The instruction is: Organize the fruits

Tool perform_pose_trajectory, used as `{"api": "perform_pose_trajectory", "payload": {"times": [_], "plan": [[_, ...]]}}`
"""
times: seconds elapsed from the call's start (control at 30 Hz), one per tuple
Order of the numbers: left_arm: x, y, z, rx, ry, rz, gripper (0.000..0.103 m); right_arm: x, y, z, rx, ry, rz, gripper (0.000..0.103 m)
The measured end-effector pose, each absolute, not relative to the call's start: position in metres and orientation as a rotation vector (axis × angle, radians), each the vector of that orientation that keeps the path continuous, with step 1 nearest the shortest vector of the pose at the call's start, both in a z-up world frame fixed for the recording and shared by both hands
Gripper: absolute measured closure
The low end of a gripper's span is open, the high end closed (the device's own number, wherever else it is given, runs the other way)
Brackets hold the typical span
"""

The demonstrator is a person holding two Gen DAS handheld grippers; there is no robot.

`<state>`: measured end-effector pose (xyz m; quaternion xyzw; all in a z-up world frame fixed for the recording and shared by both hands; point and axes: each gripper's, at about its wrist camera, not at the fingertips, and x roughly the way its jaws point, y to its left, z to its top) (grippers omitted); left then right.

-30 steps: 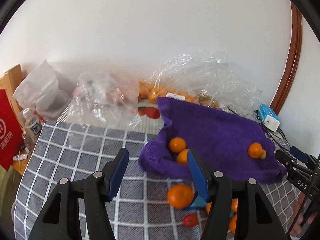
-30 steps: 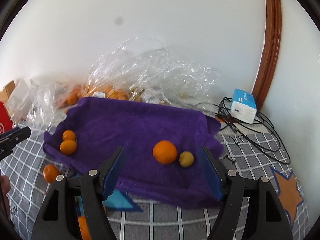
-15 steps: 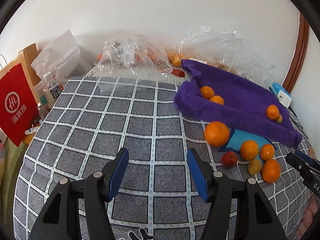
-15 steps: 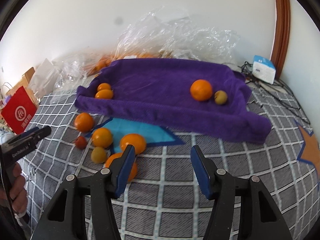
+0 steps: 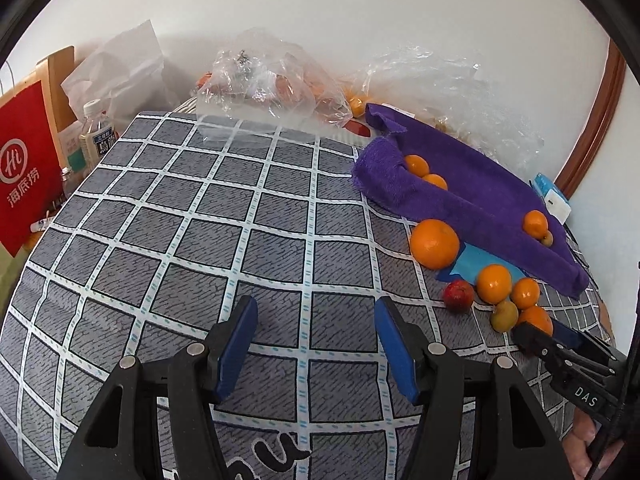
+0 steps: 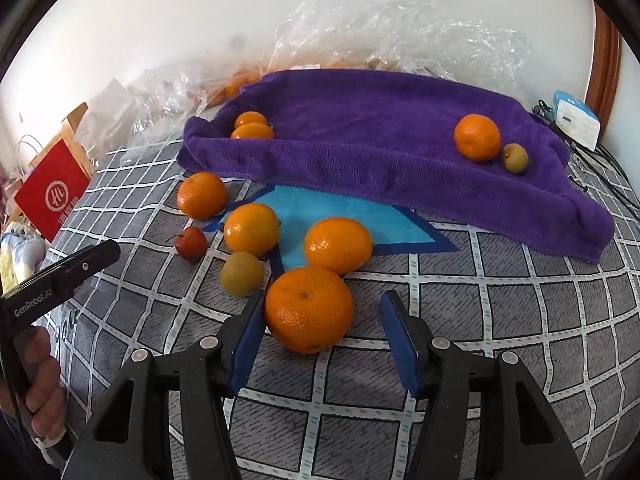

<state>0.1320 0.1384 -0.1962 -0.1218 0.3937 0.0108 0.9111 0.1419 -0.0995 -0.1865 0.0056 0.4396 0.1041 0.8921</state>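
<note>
A purple towel [image 6: 380,140] lies at the back of the grey checked cloth; it also shows in the left wrist view [image 5: 480,184]. On it are two oranges at the left [image 6: 252,128], one orange [image 6: 477,137] and a small yellow-green fruit [image 6: 515,157] at the right. In front lie several loose oranges, a small red fruit [image 6: 191,243] and a yellow-green fruit [image 6: 242,273]. My right gripper [image 6: 322,320] is open, its jaws on either side of the nearest big orange [image 6: 309,309]. My left gripper [image 5: 314,330] is open and empty over bare cloth.
Clear plastic bags [image 5: 264,84] with more fruit lie along the wall. A red paper bag [image 5: 22,168] and a water bottle [image 5: 96,136] stand at the left. A white and blue box [image 6: 576,118] and cables lie at the right.
Both grippers have pulled back from the towel and dropped lower. The right gripper now has the nearest big orange between its open jaws. The left gripper has moved left over bare cloth.
</note>
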Motion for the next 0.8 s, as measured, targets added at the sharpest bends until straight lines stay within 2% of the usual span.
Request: {"api": "perform_pose_trajectory", "payload": {"times": [0.1,0.43,0.5,0.6,0.8], "plan": [[0.130,0.140,-0.195,-0.269,0.795,0.015,0.044,0.142,-0.101,-0.185,0.025,0.913,0.233,0.061],[0.129,0.132,-0.189,-0.255,0.784,-0.044,0.045,0.129,-0.163,-0.167,-0.040,0.806,0.038,0.061],[0.130,0.129,-0.188,-0.243,0.828,-0.030,0.047,0.133,-0.176,-0.169,-0.023,0.820,0.025,0.061],[0.133,0.129,-0.184,-0.374,0.850,-0.100,0.048,0.137,-0.190,-0.175,0.011,0.854,0.025,0.061],[0.161,0.086,-0.165,-0.203,0.834,-0.086,0.048,0.138,-0.199,-0.184,0.048,0.873,0.047,0.061]]}}
